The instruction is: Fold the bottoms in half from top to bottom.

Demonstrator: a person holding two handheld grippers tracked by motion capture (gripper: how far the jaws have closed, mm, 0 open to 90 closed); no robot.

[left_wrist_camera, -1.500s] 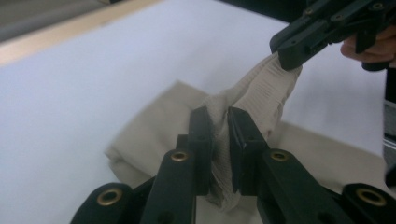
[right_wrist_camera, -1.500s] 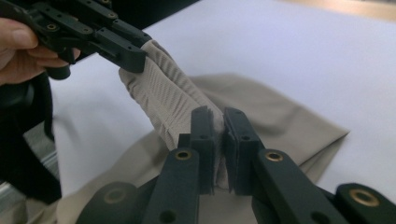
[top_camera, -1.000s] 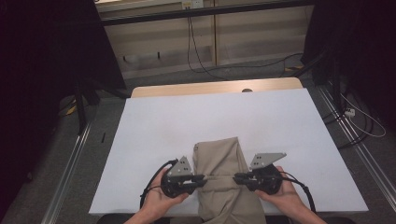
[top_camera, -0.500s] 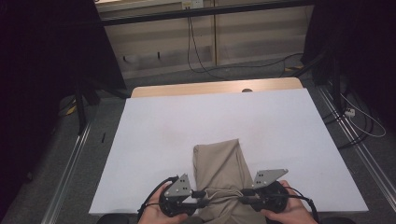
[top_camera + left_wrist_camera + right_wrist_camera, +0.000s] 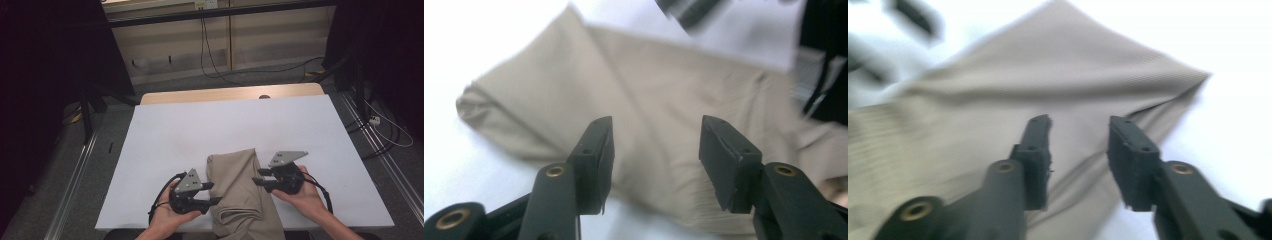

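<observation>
No brand, label or writing can be read anywhere on the cloth, the grippers or the furniture.

A beige cloth (image 5: pixel 241 192) lies folded into a long strip on the near middle of the tabletop (image 5: pixel 200 130), its far end squared off and its near end bunched and hanging over the near edge between the person's forearms. The left gripper (image 5: pixel 212 192) sits just beside the cloth's left edge, fingers (image 5: pixel 596 150) released and pointing across at the fabric, with nothing between them. The right gripper (image 5: pixel 259 181) sits at the cloth's right edge, its fingers (image 5: pixel 1038 150) likewise spread apart and holding nothing. In the left gripper view the cloth (image 5: pixel 649 115) spreads ahead of the parted jaws; in the right gripper view one folded corner of the cloth (image 5: pixel 1193 77) points out over the white surface.

The white cover leaves broad open room to the left, right and far side of the cloth. A strip of bare wood (image 5: pixel 225 94) shows along the far edge. Metal rails (image 5: pixel 75 175) run along the floor on both sides of the tabletop.

Beyond stands a pale panelled wall (image 5: pixel 175 35) with black cables (image 5: pixel 210 55) trailing down to the grey floor, and dark drapes flank the scene.
</observation>
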